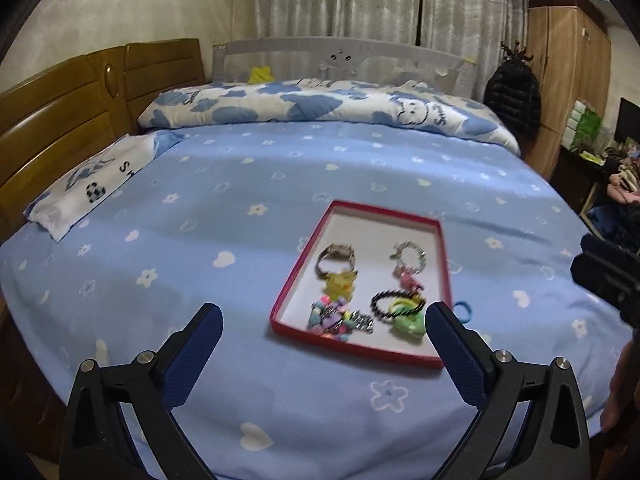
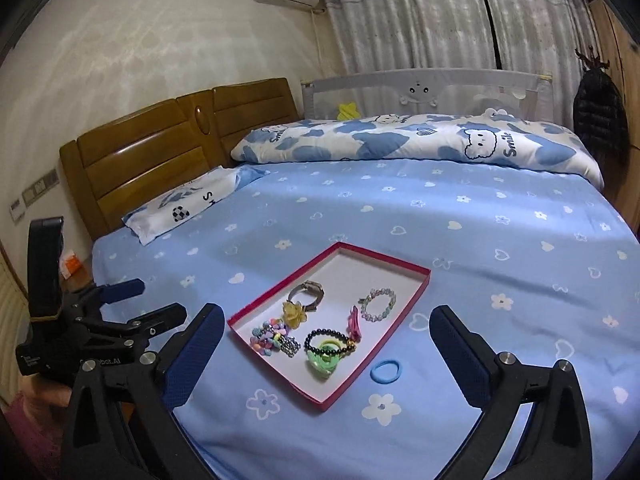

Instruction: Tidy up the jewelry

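Observation:
A red-rimmed shallow tray (image 1: 400,354) (image 2: 280,384) with a white floor lies on the blue bed sheet. In it lie a watch (image 1: 336,260) (image 2: 307,295), a pale bead bracelet (image 1: 408,256) (image 2: 378,304), a black bead bracelet (image 1: 384,304) (image 2: 326,340), a green hair tie (image 1: 408,324) (image 2: 322,360), a yellow flower clip (image 2: 294,314) and colourful beads (image 1: 332,318) (image 2: 268,338). A blue hair tie (image 2: 385,371) (image 1: 464,310) lies on the sheet just outside the tray's right side. My left gripper (image 1: 324,344) is open and empty, near the tray's front edge. My right gripper (image 2: 326,350) is open and empty, above the tray's near end.
A folded blue-and-white quilt (image 1: 320,106) (image 2: 420,140) lies along the far side of the bed. A pillow (image 1: 84,188) (image 2: 180,204) sits by the wooden headboard (image 1: 60,112) at left. A wardrobe (image 1: 568,80) and black jacket (image 1: 514,96) stand at right.

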The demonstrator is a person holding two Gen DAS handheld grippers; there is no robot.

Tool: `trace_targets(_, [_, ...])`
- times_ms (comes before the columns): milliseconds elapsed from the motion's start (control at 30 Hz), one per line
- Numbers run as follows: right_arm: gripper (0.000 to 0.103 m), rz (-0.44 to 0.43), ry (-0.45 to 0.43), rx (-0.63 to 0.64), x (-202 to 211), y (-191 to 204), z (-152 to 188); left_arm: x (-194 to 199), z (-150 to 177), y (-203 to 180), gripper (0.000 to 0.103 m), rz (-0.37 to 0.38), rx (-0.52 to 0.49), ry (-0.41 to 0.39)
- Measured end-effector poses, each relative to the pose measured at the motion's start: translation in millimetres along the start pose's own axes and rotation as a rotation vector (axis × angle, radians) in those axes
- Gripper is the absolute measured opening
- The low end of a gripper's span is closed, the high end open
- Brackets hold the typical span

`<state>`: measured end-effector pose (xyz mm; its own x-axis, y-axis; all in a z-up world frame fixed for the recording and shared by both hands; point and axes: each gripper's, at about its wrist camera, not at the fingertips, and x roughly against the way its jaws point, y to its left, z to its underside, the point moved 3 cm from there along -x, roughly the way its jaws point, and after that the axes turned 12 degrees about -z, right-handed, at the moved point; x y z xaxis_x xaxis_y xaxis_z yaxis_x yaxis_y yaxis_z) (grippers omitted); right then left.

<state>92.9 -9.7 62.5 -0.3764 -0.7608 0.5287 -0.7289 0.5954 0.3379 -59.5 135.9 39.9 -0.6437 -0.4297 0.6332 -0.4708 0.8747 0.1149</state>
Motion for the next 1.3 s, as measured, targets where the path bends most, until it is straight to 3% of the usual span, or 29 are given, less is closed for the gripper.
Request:
trace_targets(167, [0.103,0.038,0.009,-0.014,-24,-7,36,-9,19,-10,0.102,-0.059,-0.007,-0.013])
trace_targets(400, [0.103,0.066,0.05,-0.004,-46,-10,72,-15,31,-21,0.102,-0.075,-0.002,-0.025])
trace_targets(1300, [0.103,0.06,0.074,-0.028,-49,-15,80,-29,39,-14,0.102,-0.102,-0.032,-0.019])
